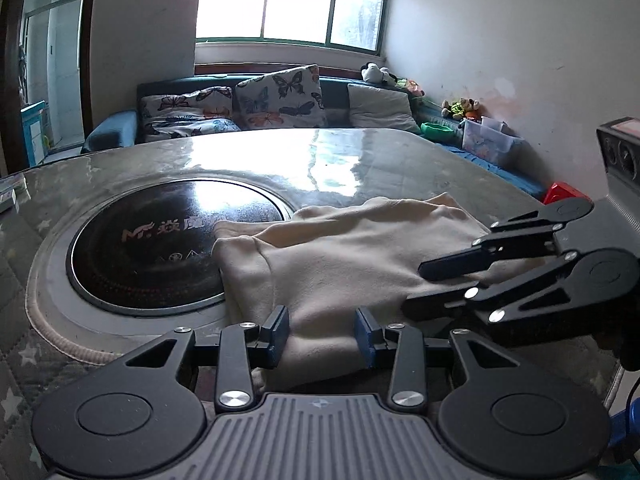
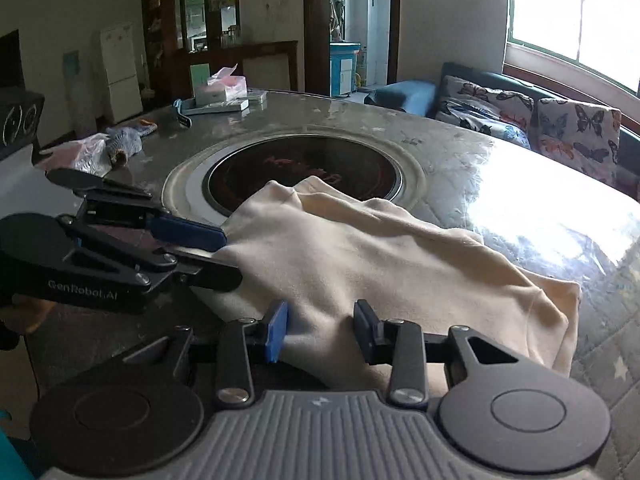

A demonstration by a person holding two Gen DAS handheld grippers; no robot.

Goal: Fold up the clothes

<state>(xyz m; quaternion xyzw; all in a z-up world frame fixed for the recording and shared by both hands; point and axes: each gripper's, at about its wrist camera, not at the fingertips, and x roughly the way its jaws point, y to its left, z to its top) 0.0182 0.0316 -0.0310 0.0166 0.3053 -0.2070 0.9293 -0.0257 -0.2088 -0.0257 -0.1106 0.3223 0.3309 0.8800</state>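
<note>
A cream garment (image 1: pixel 340 256) lies folded over on the glass-topped table, its far edge overlapping the round black cooktop (image 1: pixel 160 240). It also shows in the right wrist view (image 2: pixel 360 264). My left gripper (image 1: pixel 322 334) is open, its jaws spread over the garment's near edge. My right gripper (image 2: pixel 322 330) is open too, over the garment's near edge. From the left wrist view the right gripper (image 1: pixel 416 284) comes in from the right above the cloth. From the right wrist view the left gripper (image 2: pixel 230 258) sits at the cloth's left edge.
The cooktop (image 2: pixel 304 176) is set in the table's middle. A tissue box (image 2: pixel 220 88), a plastic bag (image 2: pixel 76 156) and a blue-grey cloth (image 2: pixel 126 142) lie at the table's far side. A sofa with butterfly cushions (image 1: pixel 276 96) stands behind the table, under a window.
</note>
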